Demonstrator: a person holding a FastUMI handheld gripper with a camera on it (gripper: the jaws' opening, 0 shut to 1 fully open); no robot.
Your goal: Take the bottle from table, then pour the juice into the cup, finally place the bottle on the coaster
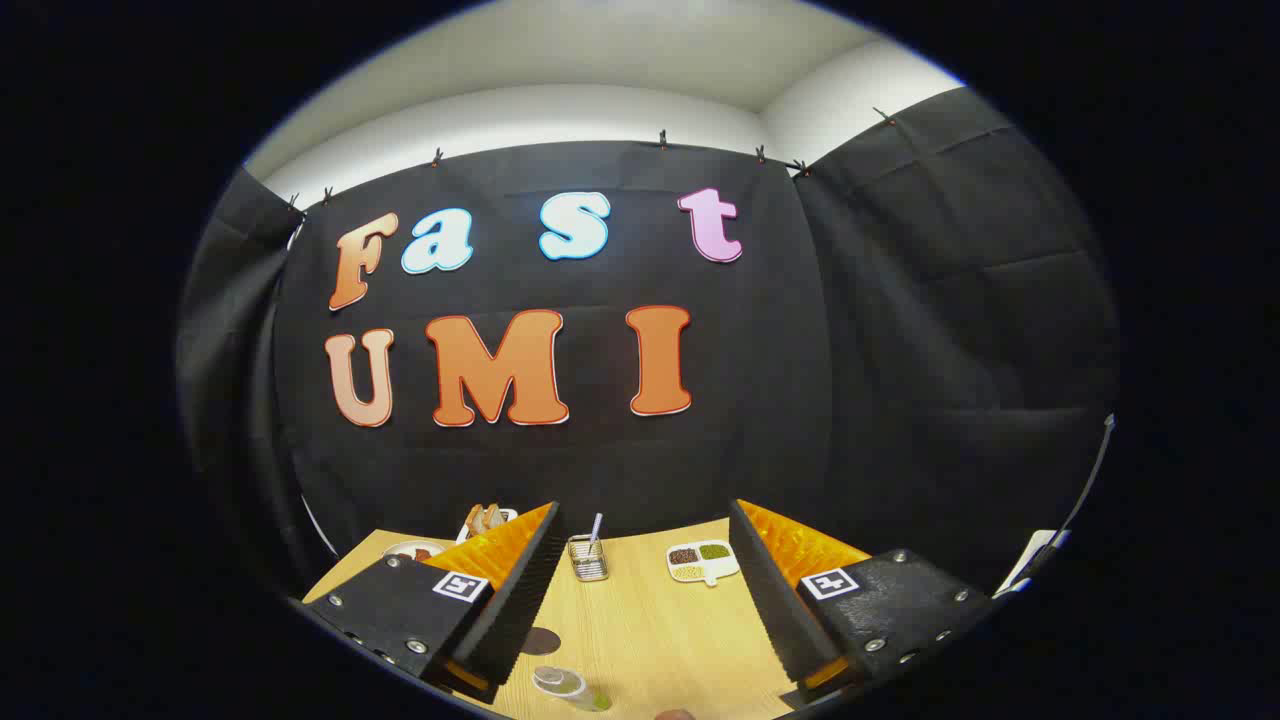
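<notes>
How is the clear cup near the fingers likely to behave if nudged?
The clear cup looks like thin plastic, so probably light and easy to slide on the smooth wooden table. Apparently near empty, it may tip readily. The gripper is open, touching nothing.

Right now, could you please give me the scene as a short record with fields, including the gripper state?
gripper: open, fingers spread wide, holding nothing
bottle: clear, on the table, between the fingers close to the left one
coaster: dark round disc, just beyond the bottle
table: light wood
wire basket: beyond the fingers, a utensil standing in it
divided dish: beside the basket, three fillings
</notes>
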